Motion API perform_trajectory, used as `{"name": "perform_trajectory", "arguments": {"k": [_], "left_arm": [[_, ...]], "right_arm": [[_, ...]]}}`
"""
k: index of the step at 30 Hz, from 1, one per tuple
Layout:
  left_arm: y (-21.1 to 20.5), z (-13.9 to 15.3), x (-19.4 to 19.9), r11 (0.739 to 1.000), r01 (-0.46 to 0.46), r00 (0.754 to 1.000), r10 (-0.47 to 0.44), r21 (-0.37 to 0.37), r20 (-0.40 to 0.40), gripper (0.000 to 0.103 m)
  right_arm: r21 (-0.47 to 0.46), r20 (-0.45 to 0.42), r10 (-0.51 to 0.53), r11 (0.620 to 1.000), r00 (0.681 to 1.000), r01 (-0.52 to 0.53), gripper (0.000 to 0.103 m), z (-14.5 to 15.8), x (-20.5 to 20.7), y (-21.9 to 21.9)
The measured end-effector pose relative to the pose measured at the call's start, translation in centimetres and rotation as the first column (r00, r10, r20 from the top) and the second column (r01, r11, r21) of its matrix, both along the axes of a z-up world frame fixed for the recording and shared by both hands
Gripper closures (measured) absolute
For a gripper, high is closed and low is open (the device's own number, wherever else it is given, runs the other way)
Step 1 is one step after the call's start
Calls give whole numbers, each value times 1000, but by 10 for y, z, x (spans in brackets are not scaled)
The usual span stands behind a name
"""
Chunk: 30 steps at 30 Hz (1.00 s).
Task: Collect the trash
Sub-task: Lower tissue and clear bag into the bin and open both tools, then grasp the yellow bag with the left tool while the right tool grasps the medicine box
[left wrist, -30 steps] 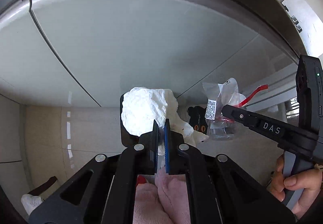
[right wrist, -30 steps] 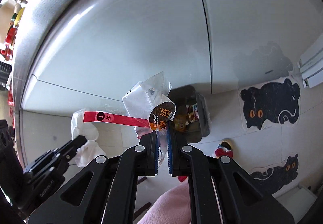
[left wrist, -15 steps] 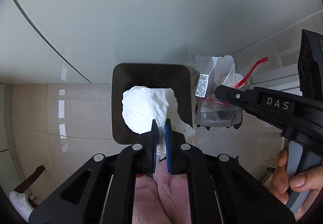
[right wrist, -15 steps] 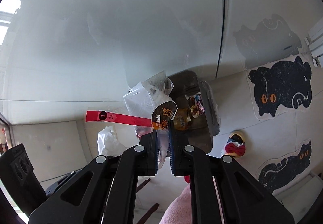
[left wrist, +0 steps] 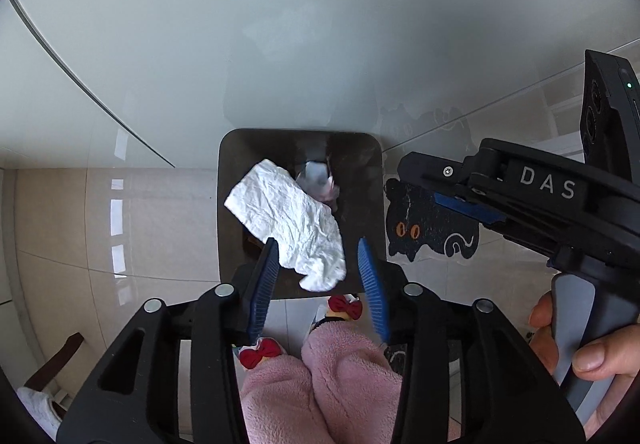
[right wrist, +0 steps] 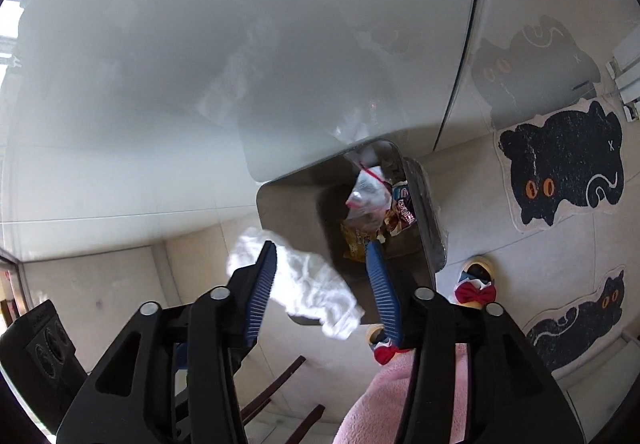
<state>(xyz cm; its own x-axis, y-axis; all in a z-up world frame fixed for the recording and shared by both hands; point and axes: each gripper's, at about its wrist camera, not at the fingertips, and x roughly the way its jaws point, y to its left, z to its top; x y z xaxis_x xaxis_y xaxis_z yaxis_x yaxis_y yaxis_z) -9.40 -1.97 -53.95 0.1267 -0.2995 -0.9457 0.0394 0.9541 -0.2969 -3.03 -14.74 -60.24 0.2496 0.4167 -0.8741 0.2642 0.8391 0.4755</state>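
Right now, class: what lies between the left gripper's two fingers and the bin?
The white tissue, loose above the bin, beyond the left gripper; left wrist view.

Both grippers are built alike: matte black linkage arms, silver round rivets at the pivots, blue ribbed pads on the fingers. The right gripper [left wrist: 448, 200] is marked "DAS" in white, fitted with a grey handle and a green status light. Fluffy pink trousers [left wrist: 320, 376] and red-bowed slippers [left wrist: 260, 352] are worn.
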Motion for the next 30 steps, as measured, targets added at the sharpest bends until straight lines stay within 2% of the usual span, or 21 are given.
{"name": "perform_trajectory", "arguments": {"k": [1,4,7,9,13,14,21,25,30], "left_arm": [[0,2,0,1000,1,1000,-1,3,5,54],[2,11,-1,1000,2,1000,-2,10,17,42],[8,27,-1,1000,-2,999,1,12,36,33],[12,42,-2,1000,-14,998,14,12,55,24],[25,85,-8,999,-47,993,45,15,109,11],[29,94,-6,999,-50,991,48,16,124,9],[39,178,-22,999,-24,972,15,36,233,8],[44,220,-24,1000,-15,955,9,19,297,8],[55,274,-12,999,-41,930,34,12,365,8]], "right_arm": [[0,2,-2,1000,1000,2,47,3,0,0],[0,18,-11,1000,1000,11,32,14,-2,-3],[-1,36,-14,1000,999,14,26,32,-7,-7],[-14,62,-14,1000,998,15,12,52,-13,-10],[-32,118,0,999,993,3,9,100,-29,-17],[-34,134,2,999,991,2,3,112,-34,-20],[-48,266,15,999,964,-3,3,213,-65,-39],[-130,397,28,991,917,26,3,274,-79,-46],[-214,516,60,975,855,61,3,331,-76,-55]]}}
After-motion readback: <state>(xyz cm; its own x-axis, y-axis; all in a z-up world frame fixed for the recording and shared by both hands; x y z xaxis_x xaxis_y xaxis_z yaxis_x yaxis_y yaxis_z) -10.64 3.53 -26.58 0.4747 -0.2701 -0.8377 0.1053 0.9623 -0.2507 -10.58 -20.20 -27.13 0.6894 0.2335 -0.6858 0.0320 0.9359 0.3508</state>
